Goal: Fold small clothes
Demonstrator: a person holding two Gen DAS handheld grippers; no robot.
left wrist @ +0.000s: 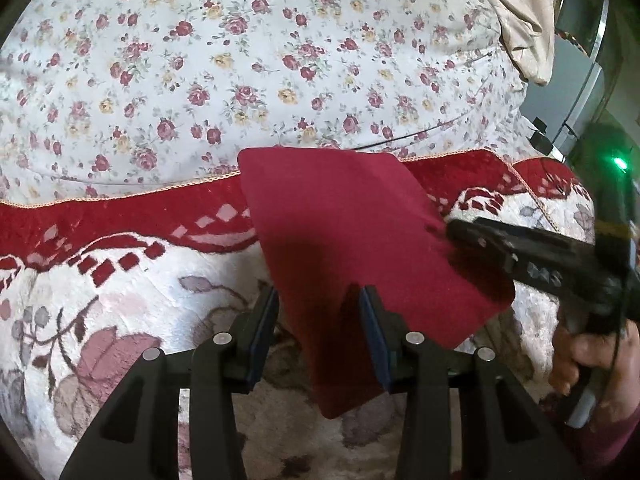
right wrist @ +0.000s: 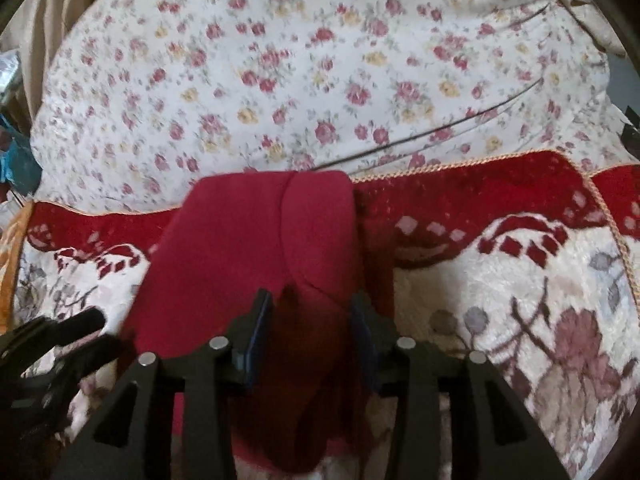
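Observation:
A small dark red cloth (left wrist: 352,248) lies folded on a red and white patterned blanket (left wrist: 120,280). My left gripper (left wrist: 318,300) is open, and the cloth's near edge passes between its fingers. My right gripper (left wrist: 452,228) comes in from the right in the left wrist view and touches the cloth's right edge. In the right wrist view the red cloth (right wrist: 256,248) shows a fold line, and my right gripper (right wrist: 310,306) is open with the cloth's near end between its fingers. My left gripper (right wrist: 92,328) shows there at the lower left, by the cloth's left edge.
A white sheet with small roses (left wrist: 240,60) covers the bed behind the blanket. A beige cloth (left wrist: 516,20) hangs at the top right. A thin dark cable (right wrist: 432,128) runs across the sheet. The blanket's corded edge (right wrist: 608,220) runs down the right side.

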